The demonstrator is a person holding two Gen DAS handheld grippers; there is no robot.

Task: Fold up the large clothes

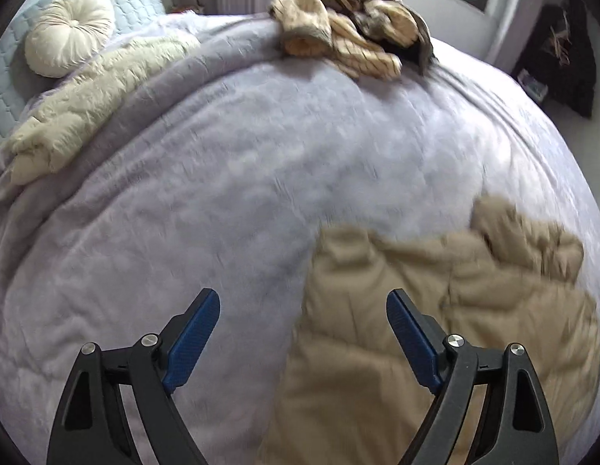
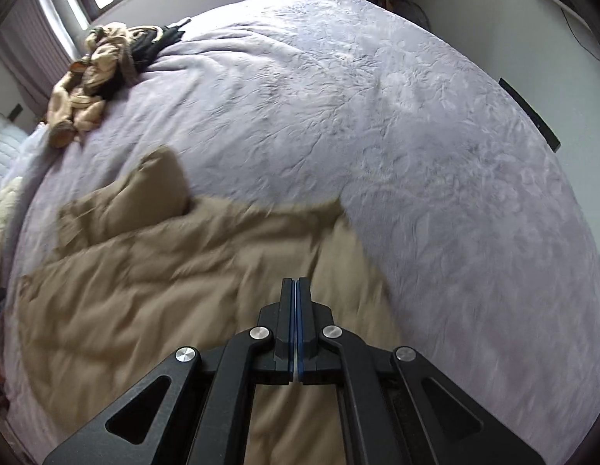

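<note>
Your left gripper (image 1: 303, 302) hangs with its blue-padded jaws spread wide and nothing between them, above the near-left edge of the tan quilted garment (image 1: 435, 310). Your right gripper (image 2: 296, 285) has its jaws pressed together with no cloth visibly pinched, poised over the garment's middle. The garment lies rumpled on the lavender bedspread (image 1: 222, 193), one corner humped up, probably spread there so you can flatten it before folding. A heap of beige and dark clothes (image 1: 350, 27) waits at the bed's far edge, well apart, likely kept aside for later.
</note>
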